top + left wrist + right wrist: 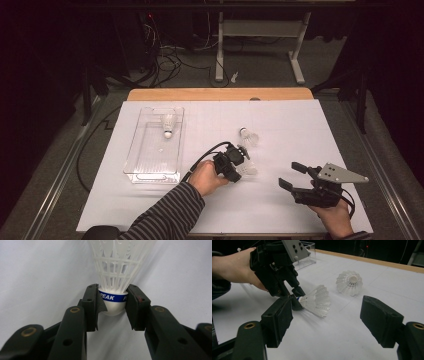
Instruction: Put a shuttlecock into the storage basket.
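Observation:
A white shuttlecock with a blue band on its cork lies on the white table cover, its skirt resting on the sheet. My left gripper is shut on its cork, one pad on each side. From above, that gripper sits mid-table with the shuttlecock pointing right. My right gripper hovers open at the front right, nothing between its jaws. From the right gripper I see the left gripper holding the shuttlecock. A second shuttlecock lies beyond it.
A clear plastic tray stands at the left of the table with a third shuttlecock in its far end. The tray's corner shows behind the left hand. A wooden edge bounds the far side. Cables and desk legs lie on the floor beyond.

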Motion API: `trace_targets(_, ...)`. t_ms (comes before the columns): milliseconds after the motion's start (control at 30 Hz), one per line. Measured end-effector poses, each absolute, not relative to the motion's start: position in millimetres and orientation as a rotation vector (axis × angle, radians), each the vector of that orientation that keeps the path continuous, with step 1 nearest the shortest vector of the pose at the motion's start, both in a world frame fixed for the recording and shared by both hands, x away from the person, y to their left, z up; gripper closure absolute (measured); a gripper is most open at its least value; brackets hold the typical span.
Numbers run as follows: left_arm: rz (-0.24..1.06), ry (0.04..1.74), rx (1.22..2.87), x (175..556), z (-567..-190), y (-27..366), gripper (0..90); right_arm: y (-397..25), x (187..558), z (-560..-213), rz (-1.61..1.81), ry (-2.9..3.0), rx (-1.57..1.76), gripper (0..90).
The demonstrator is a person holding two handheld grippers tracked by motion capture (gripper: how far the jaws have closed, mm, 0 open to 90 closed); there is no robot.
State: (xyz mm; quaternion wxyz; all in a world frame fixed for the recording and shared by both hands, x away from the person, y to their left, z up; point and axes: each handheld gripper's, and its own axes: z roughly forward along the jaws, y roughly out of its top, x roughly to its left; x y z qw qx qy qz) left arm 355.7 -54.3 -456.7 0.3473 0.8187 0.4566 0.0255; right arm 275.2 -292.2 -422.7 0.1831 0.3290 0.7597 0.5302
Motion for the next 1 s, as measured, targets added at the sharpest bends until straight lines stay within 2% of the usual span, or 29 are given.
trace_targets(1000, 0.034, 1.181, 2.004, 354.8, -433.6, -39.8, 65.0, -292.7, 275.3, -422.9, 1.492, 2.143, 0.930, 26.5)
